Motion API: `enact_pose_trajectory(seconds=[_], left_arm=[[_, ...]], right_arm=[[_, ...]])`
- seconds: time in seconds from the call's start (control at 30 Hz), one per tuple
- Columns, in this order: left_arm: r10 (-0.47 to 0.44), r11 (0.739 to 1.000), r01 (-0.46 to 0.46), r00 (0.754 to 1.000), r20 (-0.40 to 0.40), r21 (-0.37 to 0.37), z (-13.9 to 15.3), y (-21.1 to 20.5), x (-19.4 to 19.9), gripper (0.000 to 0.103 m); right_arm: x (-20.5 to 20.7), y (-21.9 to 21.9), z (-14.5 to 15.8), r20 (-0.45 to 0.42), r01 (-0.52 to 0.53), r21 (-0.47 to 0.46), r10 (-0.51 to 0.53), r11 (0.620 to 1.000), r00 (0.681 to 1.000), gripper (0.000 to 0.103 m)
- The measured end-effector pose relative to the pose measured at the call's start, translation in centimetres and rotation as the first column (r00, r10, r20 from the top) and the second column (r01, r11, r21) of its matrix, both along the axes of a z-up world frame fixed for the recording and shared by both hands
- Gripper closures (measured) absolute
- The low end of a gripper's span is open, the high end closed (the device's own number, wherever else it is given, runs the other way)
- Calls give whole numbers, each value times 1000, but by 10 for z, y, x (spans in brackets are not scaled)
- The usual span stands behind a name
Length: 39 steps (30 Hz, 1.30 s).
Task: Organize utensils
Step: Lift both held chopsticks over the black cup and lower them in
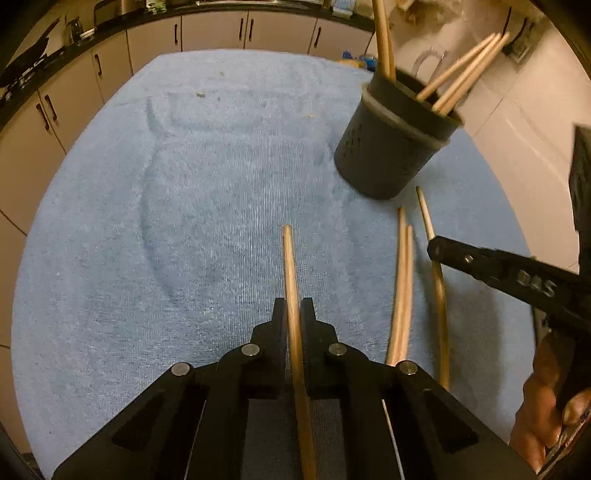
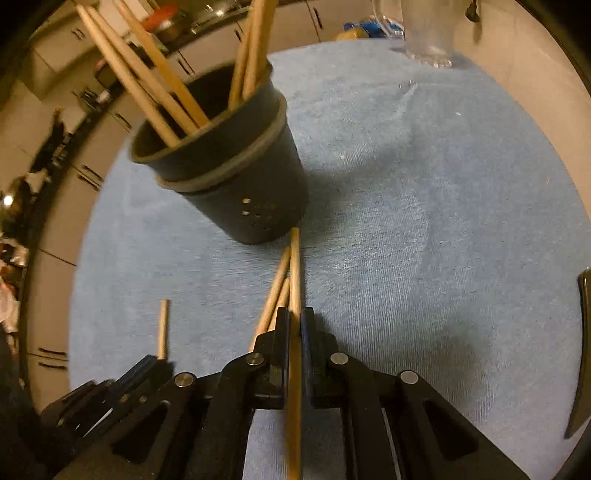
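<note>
A dark perforated utensil holder (image 1: 391, 136) stands on the blue towel (image 1: 184, 203) and holds several wooden chopsticks (image 1: 465, 70). It also shows in the right wrist view (image 2: 236, 173). My left gripper (image 1: 293, 306) is shut on a wooden chopstick (image 1: 290, 269) that points forward over the towel. My right gripper (image 2: 293, 317) is shut on another chopstick (image 2: 294, 266), its tip near the holder's base. Two loose chopsticks (image 1: 404, 280) lie on the towel to the right of my left gripper; they also show in the right wrist view (image 2: 275, 291).
A clear glass pitcher (image 2: 428, 33) stands at the towel's far edge. Cabinets (image 1: 155, 40) with dark handles run along the back under a dark counter. The right gripper's finger (image 1: 491, 266) reaches in from the right in the left view.
</note>
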<state>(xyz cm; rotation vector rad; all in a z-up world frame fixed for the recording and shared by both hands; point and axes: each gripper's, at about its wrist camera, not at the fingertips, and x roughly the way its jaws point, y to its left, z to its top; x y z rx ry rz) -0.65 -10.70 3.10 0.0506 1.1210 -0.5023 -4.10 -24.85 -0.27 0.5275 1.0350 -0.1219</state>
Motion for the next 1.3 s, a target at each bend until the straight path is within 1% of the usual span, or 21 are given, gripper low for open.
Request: enact_pose_trajectory(seconds=[0.07,0.13,0.17,0.23,0.3,0.33,0.53,0.63,0.73,1.3], left_arm=[[6,999,-5,1000,24,-35,11,6,-3,97],[9,998,-6,998,56,-63,21,10,-8,97],[14,997,-8,997,75,-81,28,13,-10,97],[24,993,-11,993,112,-116,42,19,-16,97],[31,990,-10,989,144,-143,55,24,-21,97],[37,988,-12,986,160,-154,61,26,-24,97],[48,983,-10,978,203,-183,85,31,-32,97],[53,982,-12,976,211,-189,89,33,-37,97],[54,982,-11,975,218,-190,96,30,-35,97],[63,979,-9,964,257,-206,119,29,-35,97]], right_arm=[[-10,-1,10,56,-10,25,8,1000,998,97],[-21,-1,23,120,-20,31,16,999,993,97],[-29,-1,32,169,-21,30,16,999,986,97],[-43,-5,44,237,-23,40,13,999,971,97],[-51,-5,54,287,-19,42,6,999,958,97],[-58,-7,61,323,-14,42,0,999,946,97],[-79,-3,81,439,-1,19,-8,1000,899,97],[-85,-4,88,466,7,6,-9,1000,885,97],[-93,-4,92,485,7,14,-13,1000,874,97],[-114,-23,102,534,37,52,-59,998,843,97]])
